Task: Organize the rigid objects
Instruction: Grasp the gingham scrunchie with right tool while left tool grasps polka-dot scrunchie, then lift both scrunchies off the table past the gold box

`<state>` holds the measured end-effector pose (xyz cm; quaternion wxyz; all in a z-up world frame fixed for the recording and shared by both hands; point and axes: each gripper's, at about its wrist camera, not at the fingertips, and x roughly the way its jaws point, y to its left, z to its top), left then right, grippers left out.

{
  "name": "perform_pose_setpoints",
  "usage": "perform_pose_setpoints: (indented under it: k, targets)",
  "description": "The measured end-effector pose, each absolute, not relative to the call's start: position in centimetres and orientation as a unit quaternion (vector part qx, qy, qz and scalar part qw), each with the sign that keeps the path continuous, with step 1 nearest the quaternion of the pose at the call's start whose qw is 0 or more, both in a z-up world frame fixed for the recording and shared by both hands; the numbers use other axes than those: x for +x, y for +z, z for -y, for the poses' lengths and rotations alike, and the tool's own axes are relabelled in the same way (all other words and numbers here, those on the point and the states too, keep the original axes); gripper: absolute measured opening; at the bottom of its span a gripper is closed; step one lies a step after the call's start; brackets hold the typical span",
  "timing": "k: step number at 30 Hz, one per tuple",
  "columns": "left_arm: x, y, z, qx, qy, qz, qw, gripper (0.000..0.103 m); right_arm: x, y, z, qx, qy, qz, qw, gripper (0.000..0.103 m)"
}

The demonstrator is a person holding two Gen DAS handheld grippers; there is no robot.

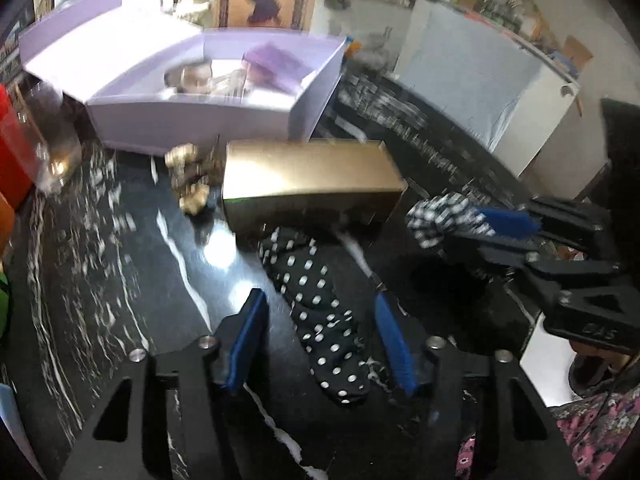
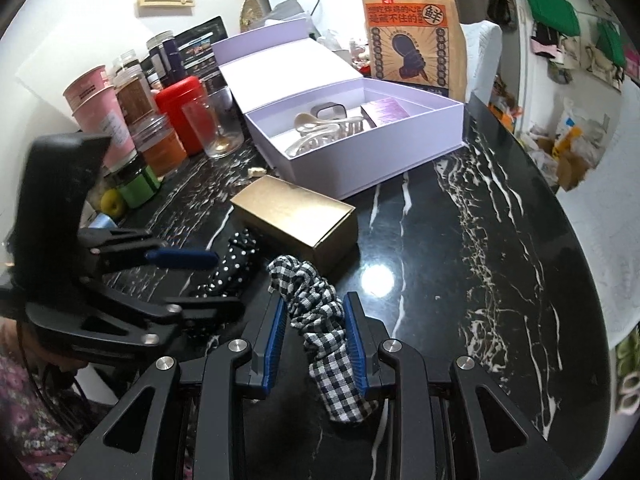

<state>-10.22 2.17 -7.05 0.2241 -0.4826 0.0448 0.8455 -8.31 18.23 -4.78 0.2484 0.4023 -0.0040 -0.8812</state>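
Gingham scrunchie (image 2: 320, 320) clamped in right tool (image 2: 316, 334); gold box (image 2: 298, 220) just ahead.

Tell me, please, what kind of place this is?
Probably a lived-in home, at a black marble table. Jars and cups crowd one side, bags hang on the wall, and an open lilac box holds small items.

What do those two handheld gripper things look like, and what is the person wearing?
Both are matte black plastic frames with triangular cut-outs and silver bolt heads. Each gripper, left and right, ends in two flat fingers faced with ribbed blue pads. A thin dark cable trails below the left one. The person wears dark clothing with pink flowers.
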Motion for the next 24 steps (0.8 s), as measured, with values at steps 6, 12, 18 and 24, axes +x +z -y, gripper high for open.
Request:
perform_pose_setpoints:
  k: [6, 12, 18, 24]
  targets:
    - [-10.7, -7.1, -1.8, -0.482, 0.849, -0.041, 0.212, 0.033, -8.7, -5.2, -17.8, 0.412, -0.878, -0.004, 0.243, 0.031]
    - [-10.7, -7.0, -1.5, -0.482, 0.848, -0.041, 0.215, 0.026, -9.3, -5.9, -17.6, 0.429, -0.875, -0.013, 0.226, 0.048]
    - [-10.9, -7.0, -0.8, -0.485, 0.846, -0.029, 0.220, 0.022, -9.2, -6.5, -17.6, 0.439, -0.873, -0.030, 0.211, 0.051]
    - [-11.1, -7.0, -0.7, -0.485, 0.847, -0.025, 0.215, 0.022, -8.7, -6.7, -17.2, 0.428, -0.879, -0.050, 0.202, 0.028]
